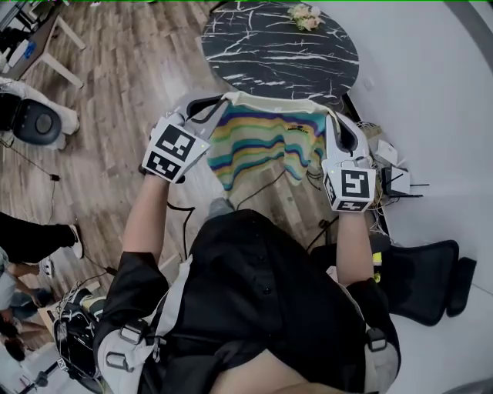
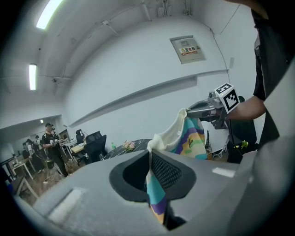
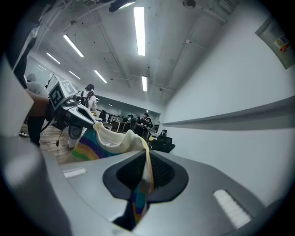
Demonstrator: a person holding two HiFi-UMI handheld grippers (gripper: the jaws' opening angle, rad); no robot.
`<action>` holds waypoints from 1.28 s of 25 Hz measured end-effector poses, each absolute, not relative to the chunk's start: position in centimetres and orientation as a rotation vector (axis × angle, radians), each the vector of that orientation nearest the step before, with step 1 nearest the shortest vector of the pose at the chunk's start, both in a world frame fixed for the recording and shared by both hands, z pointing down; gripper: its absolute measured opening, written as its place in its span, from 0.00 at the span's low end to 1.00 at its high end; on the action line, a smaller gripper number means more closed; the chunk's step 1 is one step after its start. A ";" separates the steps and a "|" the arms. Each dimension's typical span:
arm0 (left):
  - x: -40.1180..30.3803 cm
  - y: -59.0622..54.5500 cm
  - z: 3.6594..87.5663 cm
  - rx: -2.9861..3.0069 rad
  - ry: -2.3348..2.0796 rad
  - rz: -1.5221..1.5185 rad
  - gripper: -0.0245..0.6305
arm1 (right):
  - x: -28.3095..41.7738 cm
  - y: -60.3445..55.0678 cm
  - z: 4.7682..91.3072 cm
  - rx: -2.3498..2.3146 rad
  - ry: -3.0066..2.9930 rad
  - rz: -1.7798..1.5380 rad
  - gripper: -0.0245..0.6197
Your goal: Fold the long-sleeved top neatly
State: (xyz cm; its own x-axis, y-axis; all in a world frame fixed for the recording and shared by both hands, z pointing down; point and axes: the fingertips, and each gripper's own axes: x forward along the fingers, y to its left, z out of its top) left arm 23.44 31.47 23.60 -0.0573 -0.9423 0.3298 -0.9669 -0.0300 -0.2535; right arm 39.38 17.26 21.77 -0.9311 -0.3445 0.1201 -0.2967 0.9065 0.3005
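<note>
A striped long-sleeved top [image 1: 258, 138] in yellow, teal, purple and cream hangs in the air in front of the person, stretched between both grippers. My left gripper [image 1: 219, 104] is shut on its upper left edge; the cloth [image 2: 154, 193] runs down between the jaws. My right gripper [image 1: 330, 115] is shut on the upper right edge, with the fabric [image 3: 140, 184] pinched between its pads. In the left gripper view the right gripper [image 2: 193, 109] shows holding the far corner. The top's lower part droops free above the floor.
A round black marble table [image 1: 281, 46] with a small flower bunch [image 1: 306, 15] stands just beyond the top. A black chair [image 1: 427, 277] and cables lie at the right by the white wall. Wooden floor [image 1: 115, 100] spreads left, where other people stand.
</note>
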 end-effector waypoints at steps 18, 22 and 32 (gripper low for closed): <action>21.1 24.2 25.5 2.159 -2.106 0.700 0.07 | 38.0 10.7 24.0 0.579 -2.844 -0.443 0.06; 16.9 20.0 25.2 2.200 -2.074 0.703 0.07 | 34.3 6.8 24.4 0.619 -2.796 -0.471 0.06; 7.0 11.4 25.4 2.280 -1.977 0.752 0.07 | 24.6 -1.3 24.8 0.742 -2.736 -0.446 0.06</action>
State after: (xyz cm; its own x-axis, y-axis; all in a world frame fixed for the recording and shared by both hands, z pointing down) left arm 6.95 11.39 25.44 0.0750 -0.9243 0.3742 -0.9394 -0.1914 -0.2846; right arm 24.62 -1.33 24.84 -0.8318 -0.5261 0.1772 -0.4425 0.8211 0.3607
